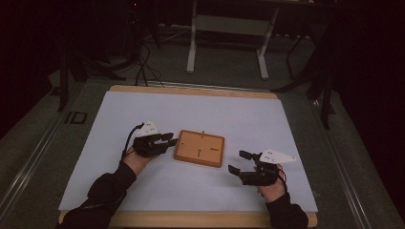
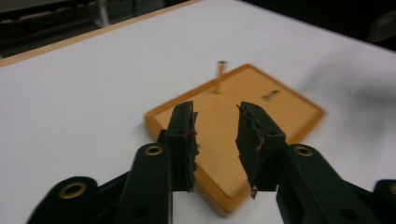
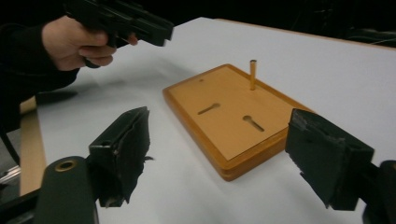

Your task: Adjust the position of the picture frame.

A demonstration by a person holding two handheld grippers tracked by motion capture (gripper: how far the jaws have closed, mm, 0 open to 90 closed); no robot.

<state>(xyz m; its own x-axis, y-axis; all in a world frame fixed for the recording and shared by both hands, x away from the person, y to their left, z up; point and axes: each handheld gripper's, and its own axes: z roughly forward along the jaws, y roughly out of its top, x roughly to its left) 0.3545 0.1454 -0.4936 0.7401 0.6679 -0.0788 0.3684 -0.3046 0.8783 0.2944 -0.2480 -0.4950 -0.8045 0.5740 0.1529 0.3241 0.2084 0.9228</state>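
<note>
**Wooden board mid-table, both grippers empty beside it**

Wooden board (image 1: 199,148) lies flat on white table sheet (image 1: 200,109), centre of the high view, slightly rotated. Thin peg (image 3: 252,73) stands upright near one board edge; two keyhole slots (image 3: 253,122) cut in the top face. Left gripper (image 1: 168,140) sits just left of the board in the high view, tips close to its corner, contact unclear. In the left gripper view its jaws stand narrow, a gap between them, nothing pinched; board corner lies under and beyond them. Right gripper (image 1: 239,161) is lower right of the board in the high view, apart from it. Jaws wide, nothing between them; in the right gripper view the board lies between and past them. Left hand (image 3: 74,42) shows upper left of that view, above the sheet.
</note>
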